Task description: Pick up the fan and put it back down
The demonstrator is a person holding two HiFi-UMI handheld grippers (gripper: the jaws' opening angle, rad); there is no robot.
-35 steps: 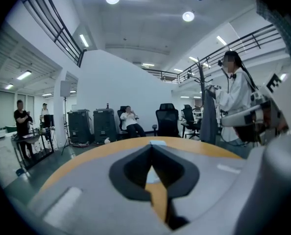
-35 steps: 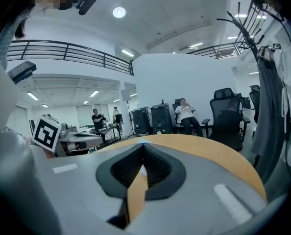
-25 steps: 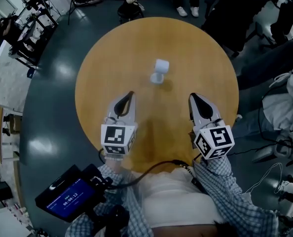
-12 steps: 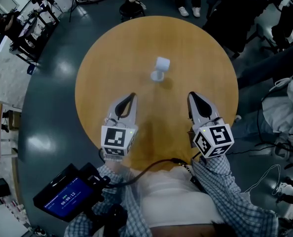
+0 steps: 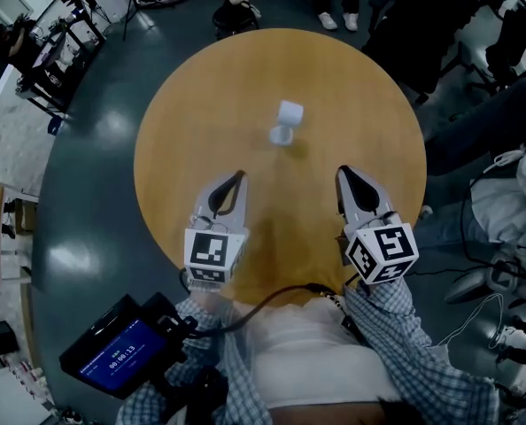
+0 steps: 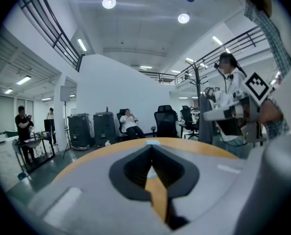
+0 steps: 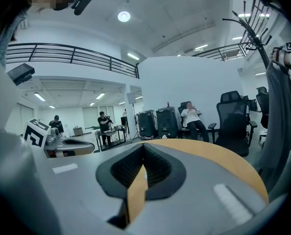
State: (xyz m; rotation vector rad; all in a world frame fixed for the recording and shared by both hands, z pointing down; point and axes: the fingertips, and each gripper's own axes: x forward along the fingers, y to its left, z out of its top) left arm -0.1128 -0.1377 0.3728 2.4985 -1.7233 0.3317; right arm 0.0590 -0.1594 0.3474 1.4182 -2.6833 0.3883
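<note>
Fan [image 5: 286,122]: small, white, upright on a round foot, on the round wooden table [image 5: 201,104], past the middle toward the far edge. Nothing touching it, nothing beside it, bare tabletop all round.

Nearer the body and well apart from the fan: left hand-held gripper [image 5: 239,175] and right hand-held gripper [image 5: 342,171], side by side over the near half of the table, both pointing forward and close to level, with the fan ahead between their two lines. Left jaws closed tip to tip, nothing between the pads, only a sliver of tabletop seen behind the tips in the left gripper view. Right jaws likewise brought together at the tips and holding nothing, as read in the right gripper view.

Step in hand, as a judgement: not settled. Fits a fan waiting to be lifted, with both tools held short of it. Fits equally a fan set back on its foot, with both tools clear of it and closed. No mark on fan or table to choose between the two.

Any grasp on this fan would call for jaws parted wide enough for stem or head, a level approach across the table and a gentle close. Light and top-heavy by the look, so likely to tip or skid if nudged on one side.

Further out: a checked sleeve [image 5: 405,335] at the bottom, a dark device with a lit blue screen [image 5: 121,357] at lower left, grey floor [image 5: 86,193] round the table.
</note>
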